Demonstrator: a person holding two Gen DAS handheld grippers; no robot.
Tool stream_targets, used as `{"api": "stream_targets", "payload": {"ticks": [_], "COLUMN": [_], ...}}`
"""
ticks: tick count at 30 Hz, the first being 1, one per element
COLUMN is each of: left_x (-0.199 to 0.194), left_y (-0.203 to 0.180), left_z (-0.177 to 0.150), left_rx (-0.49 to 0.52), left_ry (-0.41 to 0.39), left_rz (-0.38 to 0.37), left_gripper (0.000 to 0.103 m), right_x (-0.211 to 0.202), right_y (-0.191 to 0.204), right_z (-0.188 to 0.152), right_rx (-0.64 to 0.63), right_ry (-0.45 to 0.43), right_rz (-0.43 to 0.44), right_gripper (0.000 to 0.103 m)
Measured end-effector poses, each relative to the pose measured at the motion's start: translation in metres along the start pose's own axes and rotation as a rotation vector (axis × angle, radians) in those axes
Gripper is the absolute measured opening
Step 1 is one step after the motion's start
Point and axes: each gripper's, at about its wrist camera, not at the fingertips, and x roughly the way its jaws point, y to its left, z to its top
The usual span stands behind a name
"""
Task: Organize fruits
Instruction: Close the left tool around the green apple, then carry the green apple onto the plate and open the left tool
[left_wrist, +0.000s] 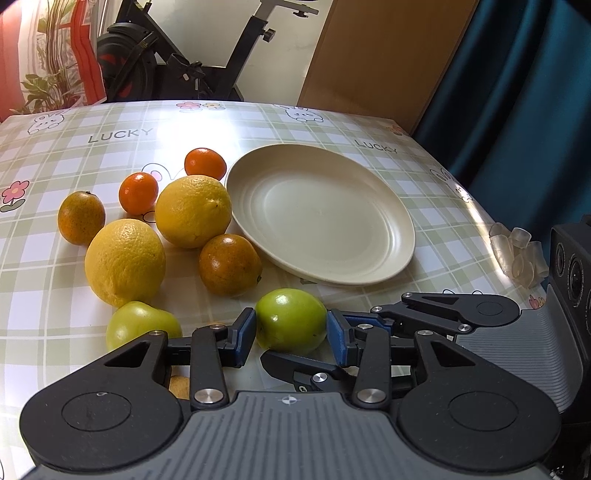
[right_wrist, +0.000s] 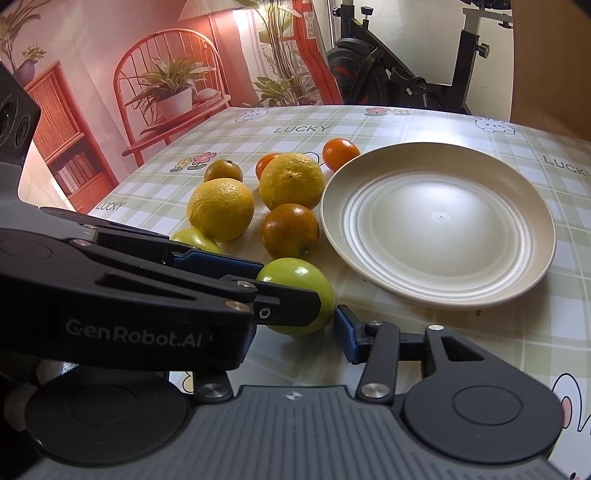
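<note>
Fruits are gathered on the checked tablecloth (left_wrist: 332, 122) just left of the cream plate (left_wrist: 391, 258), which holds nothing. A green apple (left_wrist: 291, 319) is clamped between the blue pads of the left gripper (left_wrist: 291, 334). Whether the right gripper (right_wrist: 295, 314) is closed on this apple cannot be told.

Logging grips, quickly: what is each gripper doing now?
Left gripper: closed on the round green fruit.
Right gripper: cannot tell; one finger is hidden.
</note>
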Motion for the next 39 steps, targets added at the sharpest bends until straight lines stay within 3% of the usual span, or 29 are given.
{"api": "stream_targets", "payload": {"ticks": [10, 18, 29, 39], "left_x": [-0.02, -0.011, 0.039, 0.066], "left_y": [-0.013, -0.017, 0.004, 0.012], "left_z": [0.01, 0.046, 0.083, 0.102], "left_rx": [0.059, 0.084, 0.049, 0.018], "left_ry": [-0.077, -0.119, -0.048, -0.045], "left_rz": [0.009, 0.009, 0.041, 0.067], "left_gripper": [0.044, 0.044, 0.044, 0.043], "right_x": [-0.017, -0.02, 0.023, 0.053], "right_y": [0.004, -0.005, -0.042, -0.059], "right_z": [0.006, 0.035, 0.065, 0.084], "right_rx": [-0.02, -0.057, 0.006, 0.014], "right_ry": [-0.074, -0.119, -0.1, -0.092], "right_rz": [-0.023, -0.052, -0.041, -0.069], "right_gripper": [0.048, 0.048, 0.048, 0.048]}}
